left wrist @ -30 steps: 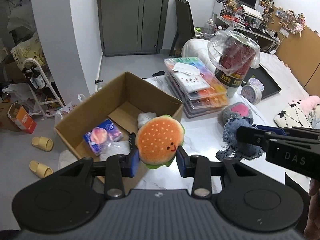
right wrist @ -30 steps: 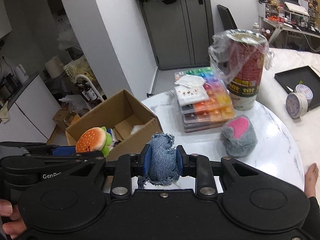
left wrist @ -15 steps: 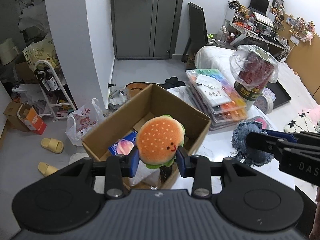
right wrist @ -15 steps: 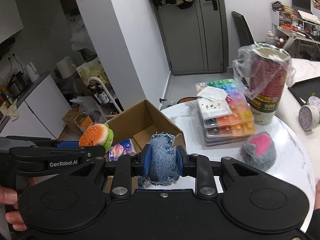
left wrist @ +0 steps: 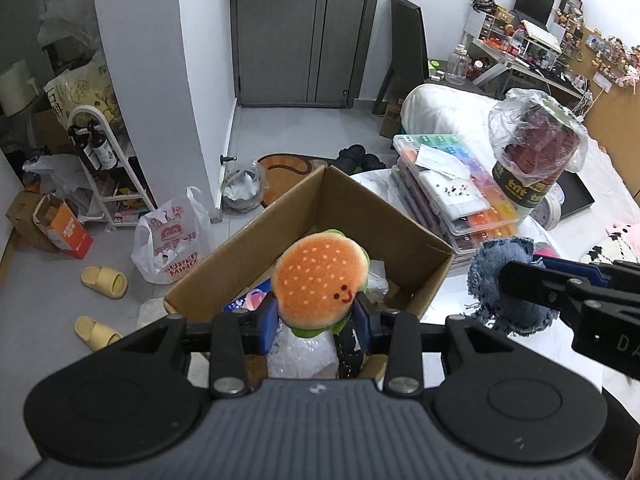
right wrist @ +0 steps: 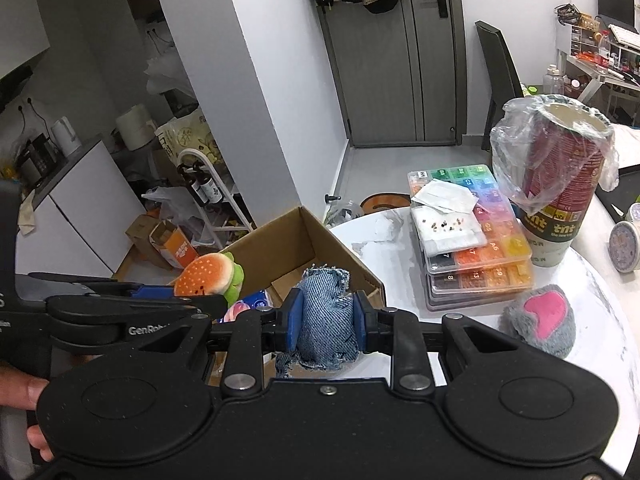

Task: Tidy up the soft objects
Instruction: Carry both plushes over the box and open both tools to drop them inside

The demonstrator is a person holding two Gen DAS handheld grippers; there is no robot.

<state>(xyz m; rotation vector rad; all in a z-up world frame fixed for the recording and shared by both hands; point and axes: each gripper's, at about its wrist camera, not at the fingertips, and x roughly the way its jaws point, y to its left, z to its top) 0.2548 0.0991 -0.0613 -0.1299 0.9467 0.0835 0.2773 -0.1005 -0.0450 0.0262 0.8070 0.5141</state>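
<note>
My left gripper (left wrist: 316, 318) is shut on a plush hamburger (left wrist: 320, 278) and holds it over the open cardboard box (left wrist: 384, 220). In the right wrist view the same hamburger (right wrist: 208, 274) hangs at the left above the box (right wrist: 304, 236). My right gripper (right wrist: 326, 316) is shut on a frayed denim piece (right wrist: 326, 312), just right of the box's near wall over the white table (right wrist: 600, 304). The denim piece (left wrist: 500, 276) also shows at the right in the left wrist view. Inside the box lie a blue tissue pack (left wrist: 248, 300) and clear plastic wrap (left wrist: 300, 356).
A grey plush with a pink patch (right wrist: 540, 320) lies on the table. Stacked clear bead cases (right wrist: 472, 236) and a wrapped red cup (right wrist: 560, 184) stand behind it. On the floor are a plastic bag (left wrist: 172, 240), yellow slippers (left wrist: 104, 280) and a bottle rack (left wrist: 104, 168).
Both grippers have moved left together. The hamburger went from over the box's near right corner to above its inside. The denim piece came closer to the box.
</note>
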